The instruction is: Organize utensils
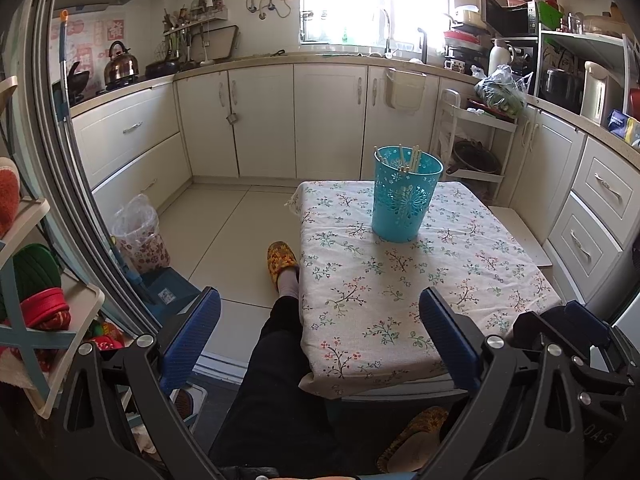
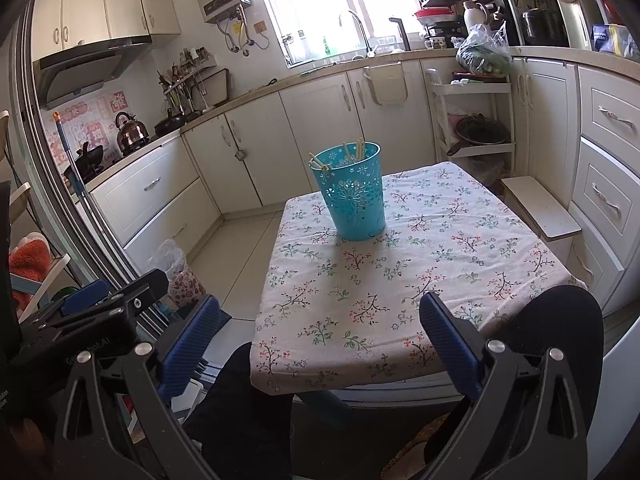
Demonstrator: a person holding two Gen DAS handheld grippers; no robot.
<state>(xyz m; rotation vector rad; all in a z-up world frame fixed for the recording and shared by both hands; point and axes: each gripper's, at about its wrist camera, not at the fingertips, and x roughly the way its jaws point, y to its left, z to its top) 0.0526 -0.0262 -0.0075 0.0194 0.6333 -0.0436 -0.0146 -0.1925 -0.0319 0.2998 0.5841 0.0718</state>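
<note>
The chopsticks [image 1: 408,158] stood inside the teal basket [image 1: 404,200], which sat on the floral tablecloth [image 1: 440,264] toward twelve o'clock, well apart from both tools. The left gripper [image 1: 320,340] and the right gripper [image 2: 320,340] were both spread wide and held nothing, low at six o'clock. It seemed the sorting was finished; withdrawing slowly would keep the basket upright.
</note>
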